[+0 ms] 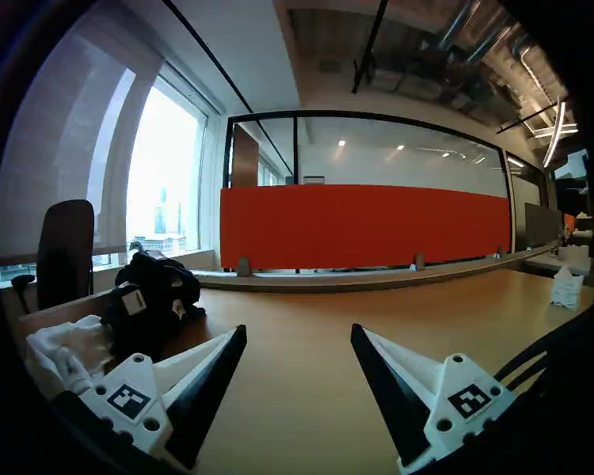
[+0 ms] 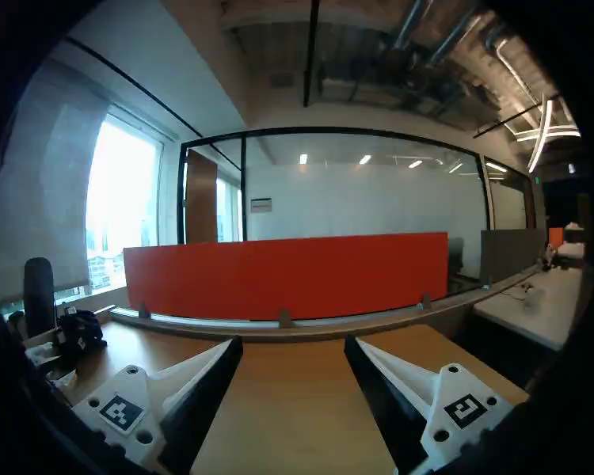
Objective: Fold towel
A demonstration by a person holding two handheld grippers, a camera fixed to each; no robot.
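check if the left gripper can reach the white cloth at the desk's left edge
Probably yes: the left gripper is open and empty, and the white cloth lies close on its left, though a black bundle sits right beside it.

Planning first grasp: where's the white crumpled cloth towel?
The towel sits far left in left gripper view, on the wooden desk beside the black fabric bundle.

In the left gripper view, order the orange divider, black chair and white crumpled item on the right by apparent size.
1. orange divider
2. black chair
3. white crumpled item
Their distances differ, so true sizes stay unsure.
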